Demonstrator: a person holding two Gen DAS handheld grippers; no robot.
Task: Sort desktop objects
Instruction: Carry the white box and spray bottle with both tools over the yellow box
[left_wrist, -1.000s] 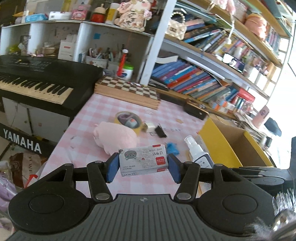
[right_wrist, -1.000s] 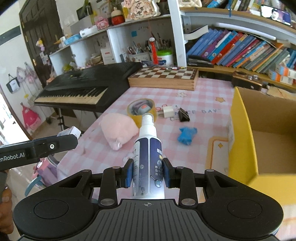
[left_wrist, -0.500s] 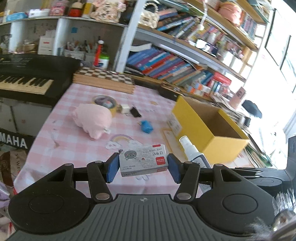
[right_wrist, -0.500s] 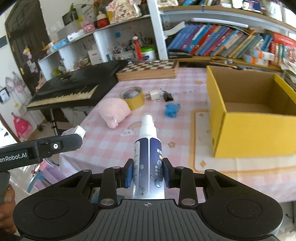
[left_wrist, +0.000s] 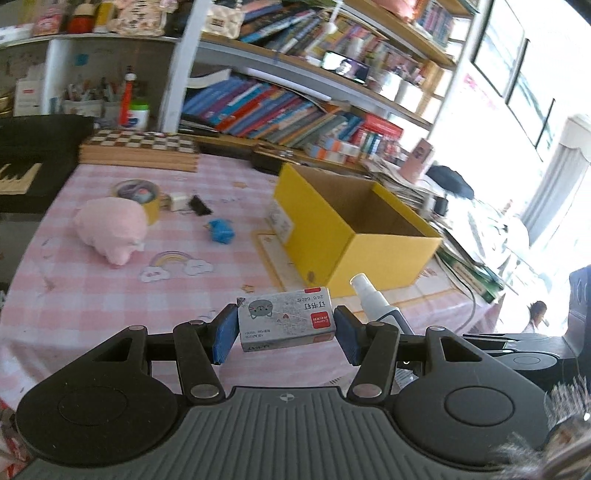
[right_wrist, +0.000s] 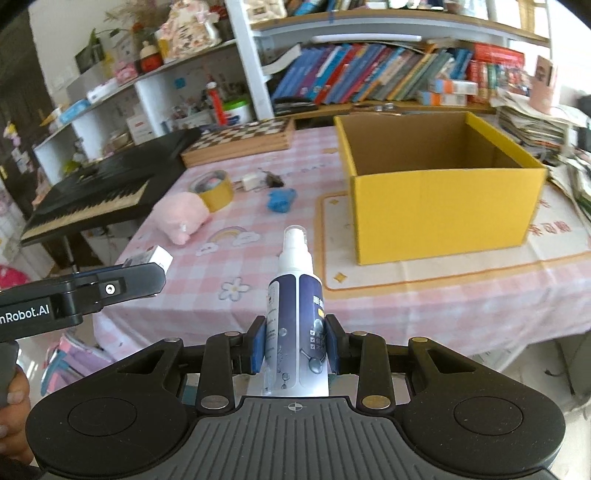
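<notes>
Your left gripper (left_wrist: 285, 330) pinches a small grey cardboard staple box (left_wrist: 286, 319) with a red label between its blue pads, and your right gripper (right_wrist: 295, 349) is clamped on a white-and-navy plastic spray bottle (right_wrist: 295, 314), nozzle pointing away from you. Both are held in the air off the near edge of the table, so you appear to be in the carrying step, with the open yellow cardboard box (right_wrist: 443, 206) as the likely destination. From the right gripper it sits at about one o'clock; from the left, also about one o'clock, beyond the staple box. The next move probably calls for raising each load above the box rim before letting go.

Left on the pink checked tablecloth (left_wrist: 92, 288), around eleven o'clock of the left gripper, are a pink plush pig (left_wrist: 110, 229), a yellow tape roll (left_wrist: 138, 195) touching it behind, a white plug adapter (left_wrist: 179, 201), a black binder clip (left_wrist: 199, 206) and a crumpled blue item (left_wrist: 221, 232). A wooden chessboard (right_wrist: 240, 142) lies at the far edge, a black keyboard (right_wrist: 99, 188) stands off to ten o'clock, and crowded bookshelves (right_wrist: 369, 77) line the wall.
</notes>
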